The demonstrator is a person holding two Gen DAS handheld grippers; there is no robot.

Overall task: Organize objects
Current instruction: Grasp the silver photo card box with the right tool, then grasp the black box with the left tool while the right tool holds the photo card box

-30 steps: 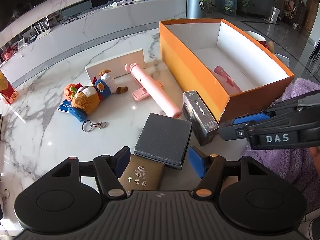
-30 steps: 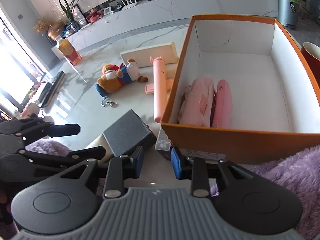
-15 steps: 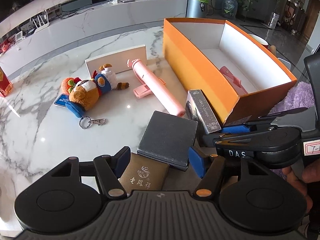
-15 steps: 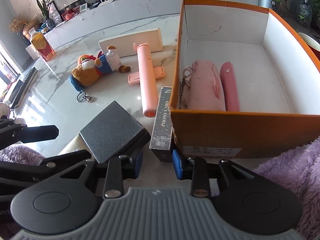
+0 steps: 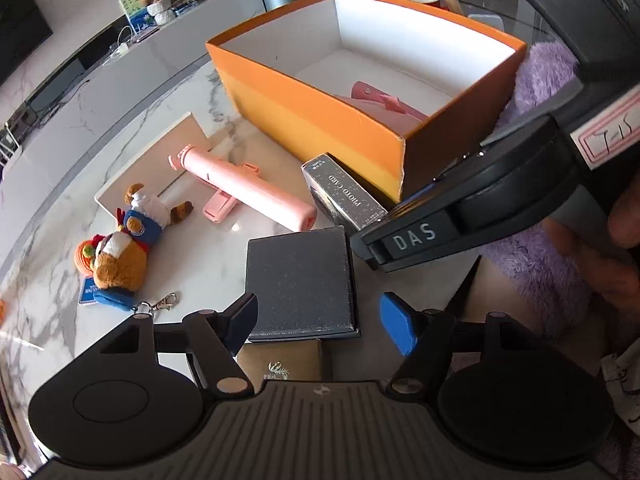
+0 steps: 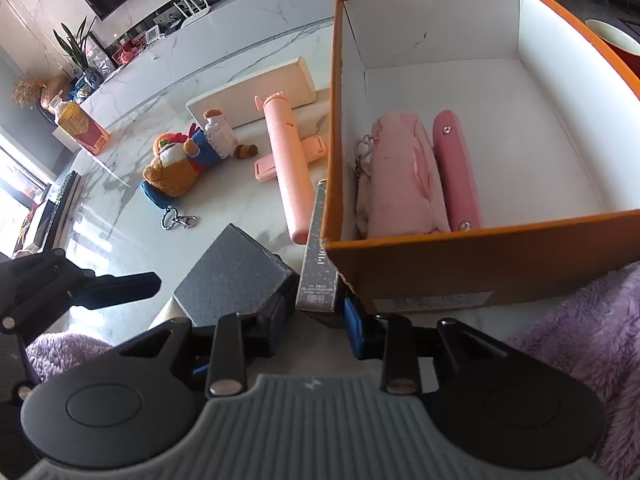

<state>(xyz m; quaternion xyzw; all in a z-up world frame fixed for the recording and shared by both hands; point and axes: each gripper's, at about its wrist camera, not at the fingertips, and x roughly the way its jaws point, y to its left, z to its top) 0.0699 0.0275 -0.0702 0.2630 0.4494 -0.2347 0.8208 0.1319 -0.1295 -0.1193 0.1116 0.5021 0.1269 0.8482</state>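
Both grippers sank since 1 s ago: left gripper [image 5: 320, 320], jaws just widened, straddles dark box [image 5: 302, 282] w/o touching. Right gripper [image 6: 314, 314] stands narrow about photo-card box [image 6: 318, 256] beside orange box [image 6: 460, 268]; grip unclear. Only right view shows pink pouch [image 6: 400, 184] fully.

The flat brown gift box with gold print [image 5: 280, 364] is lying mostly hidden under the dark grey textured square box [image 5: 302, 280] and the left claw's body. The orange cardboard box's [image 5: 320, 120] near wall is covering most of the pink items inside. The speckled grey photo-card box's [image 6: 318, 264] lettering is being cut off by that orange box's corner.
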